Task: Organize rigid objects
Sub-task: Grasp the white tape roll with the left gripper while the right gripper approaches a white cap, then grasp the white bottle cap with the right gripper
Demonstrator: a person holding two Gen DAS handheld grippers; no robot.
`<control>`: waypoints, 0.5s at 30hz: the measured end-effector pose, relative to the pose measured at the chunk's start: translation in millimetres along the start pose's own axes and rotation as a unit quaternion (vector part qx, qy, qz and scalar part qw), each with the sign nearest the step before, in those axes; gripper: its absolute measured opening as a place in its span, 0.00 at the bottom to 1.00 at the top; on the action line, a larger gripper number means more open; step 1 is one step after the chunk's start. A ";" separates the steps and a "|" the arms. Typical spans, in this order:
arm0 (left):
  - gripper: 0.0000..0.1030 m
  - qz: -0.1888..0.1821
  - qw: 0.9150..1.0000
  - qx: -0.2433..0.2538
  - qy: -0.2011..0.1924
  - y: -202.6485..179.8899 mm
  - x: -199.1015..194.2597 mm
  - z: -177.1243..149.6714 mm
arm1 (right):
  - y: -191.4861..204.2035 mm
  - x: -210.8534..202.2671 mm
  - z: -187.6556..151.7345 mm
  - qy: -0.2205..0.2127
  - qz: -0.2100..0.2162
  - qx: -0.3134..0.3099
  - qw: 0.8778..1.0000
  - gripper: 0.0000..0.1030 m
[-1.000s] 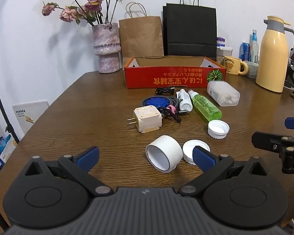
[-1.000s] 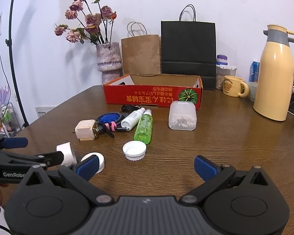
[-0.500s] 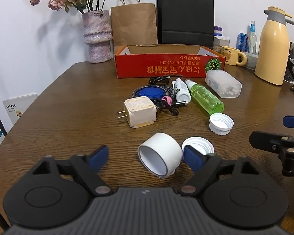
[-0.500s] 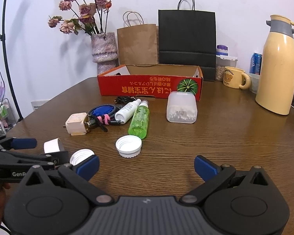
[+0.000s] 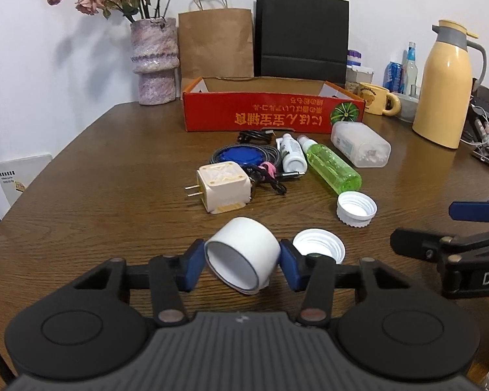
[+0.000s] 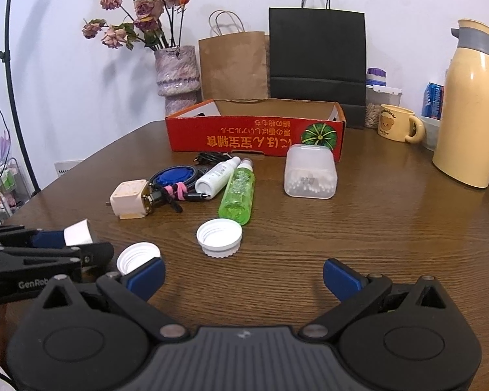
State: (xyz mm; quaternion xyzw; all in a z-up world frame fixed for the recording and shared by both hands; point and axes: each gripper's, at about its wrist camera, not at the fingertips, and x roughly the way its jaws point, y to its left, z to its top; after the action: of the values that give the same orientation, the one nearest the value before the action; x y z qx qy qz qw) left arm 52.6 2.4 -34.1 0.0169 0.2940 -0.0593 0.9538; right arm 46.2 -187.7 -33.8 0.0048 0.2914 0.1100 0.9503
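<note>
My left gripper (image 5: 241, 262) is shut on a white tape roll (image 5: 243, 255) lying on its side on the brown table; the roll also shows in the right wrist view (image 6: 78, 233). Two white screw caps (image 5: 319, 249) (image 5: 356, 209) lie to its right. Beyond are a cream plug adapter (image 5: 223, 186), a blue cable coil (image 5: 243, 156), a small white bottle (image 5: 291, 158), a green bottle (image 5: 332, 167) and a clear cotton-swab box (image 5: 360, 143). The open red cardboard box (image 5: 272, 117) stands behind them. My right gripper (image 6: 243, 275) is open and empty above the table's near part.
A vase of dried flowers (image 5: 153, 62), a brown paper bag (image 5: 215, 44) and a black bag (image 5: 301, 32) stand at the back. A yellow thermos (image 5: 445, 84), a mug (image 5: 376, 97) and cans (image 5: 394, 76) are at the back right.
My left gripper has moved forward to the tape roll and closed its jaws on it. My right gripper has shifted slightly and stays open.
</note>
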 end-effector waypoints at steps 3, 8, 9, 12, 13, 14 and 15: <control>0.49 0.009 1.000 -0.005 -0.005 4.3 -3.7 1.0 | 4.9 3.0 1.4 0.002 0.008 -0.008 1.000 1.00; 0.49 0.028 0.999 -0.015 -0.015 17.2 -12.4 1.5 | 20.0 13.6 3.6 0.012 0.026 -0.025 0.999 1.00; 0.49 0.032 0.999 -0.016 -0.016 20.2 -14.1 1.5 | 23.5 16.1 4.3 0.014 0.031 -0.028 0.999 0.99; 0.49 0.045 0.999 -0.018 -0.020 28.4 -19.0 1.2 | 34.7 22.5 5.9 0.021 0.048 -0.037 0.998 0.92; 0.49 0.050 0.998 -0.019 -0.021 31.2 -20.3 1.2 | 39.2 24.7 6.1 0.022 0.054 -0.042 0.997 0.90; 0.49 0.053 0.998 -0.020 -0.022 33.5 -21.3 1.4 | 43.7 26.8 6.3 0.024 0.059 -0.048 0.997 0.88; 0.49 0.057 0.998 -0.021 -0.023 35.8 -22.3 1.6 | 47.9 28.5 6.5 0.025 0.063 -0.053 0.996 0.86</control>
State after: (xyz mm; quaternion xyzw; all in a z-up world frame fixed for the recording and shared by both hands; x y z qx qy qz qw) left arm 39.6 40.1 -20.3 0.0126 0.2715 0.0006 0.9623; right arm 62.9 -134.6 -40.6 -0.0302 0.3080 0.1848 0.9328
